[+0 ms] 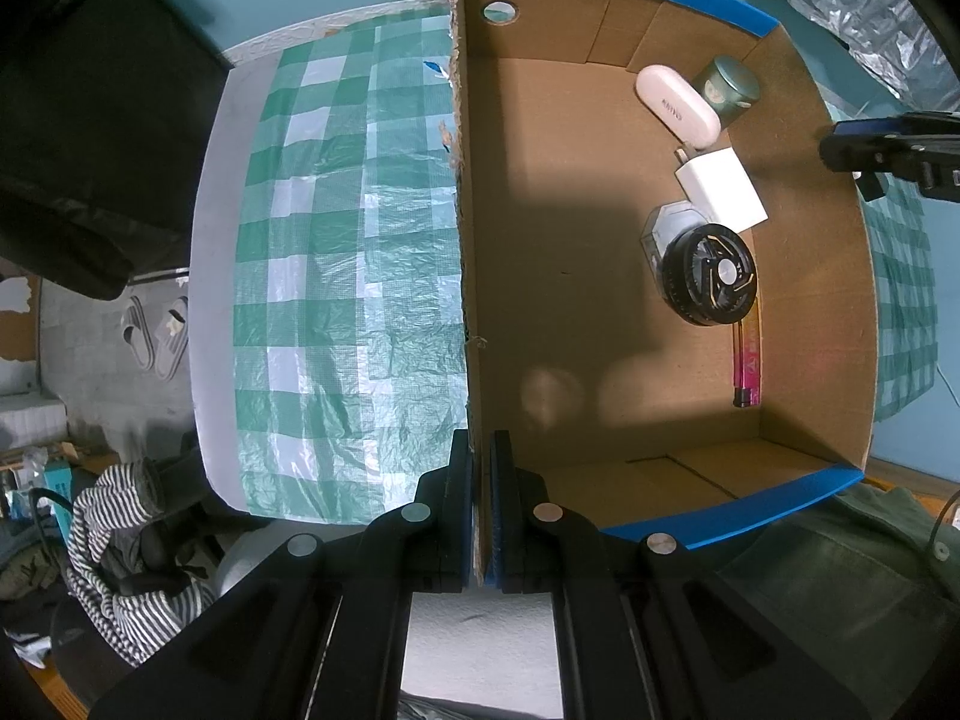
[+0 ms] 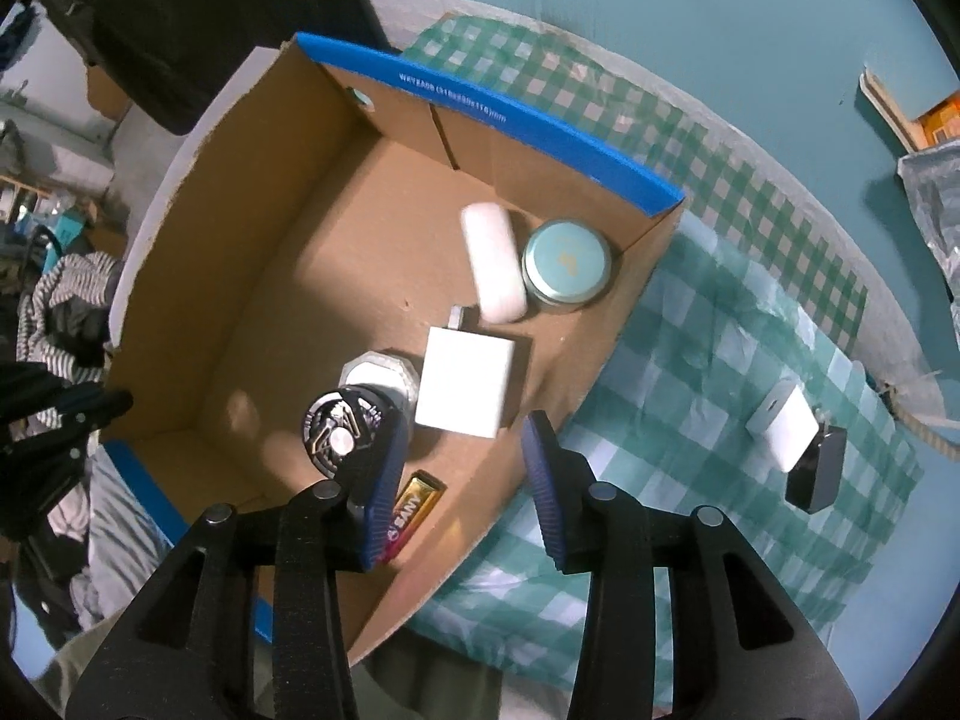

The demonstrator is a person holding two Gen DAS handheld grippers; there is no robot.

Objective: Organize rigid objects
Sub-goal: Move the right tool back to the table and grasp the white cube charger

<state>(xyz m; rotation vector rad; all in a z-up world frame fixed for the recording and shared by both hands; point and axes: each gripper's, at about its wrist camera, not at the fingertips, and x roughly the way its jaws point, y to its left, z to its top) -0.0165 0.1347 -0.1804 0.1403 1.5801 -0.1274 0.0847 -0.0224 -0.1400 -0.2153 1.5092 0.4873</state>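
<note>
Our left gripper (image 1: 482, 504) is clamped tight on the near end of the cardboard box's (image 1: 600, 312) side wall, its two blue pads pressed against either face of the board. Our right gripper (image 2: 462, 480) hangs over the box's opposite wall with its jaws parted a moderate way and nothing pinched between them; no earlier view lets us say more about it.

Inside the box, ranged along that wall, we see a round green tin (image 2: 567, 261) in the far corner, a white oval case (image 2: 493, 269) touching it, then a white charger block (image 2: 465, 384), with a clear hexagonal container (image 2: 384, 375) just beside it. A small black fan (image 2: 342, 435) lies partly over the container. Nearest us lies a pink lighter (image 1: 746, 363), partly hidden by the right gripper's left pad in the right wrist view.

Outside the box, on the green checked tablecloth (image 2: 690, 360), a white rectangular device (image 2: 786, 426) lies touching a dark box-shaped object (image 2: 816, 474).
</note>
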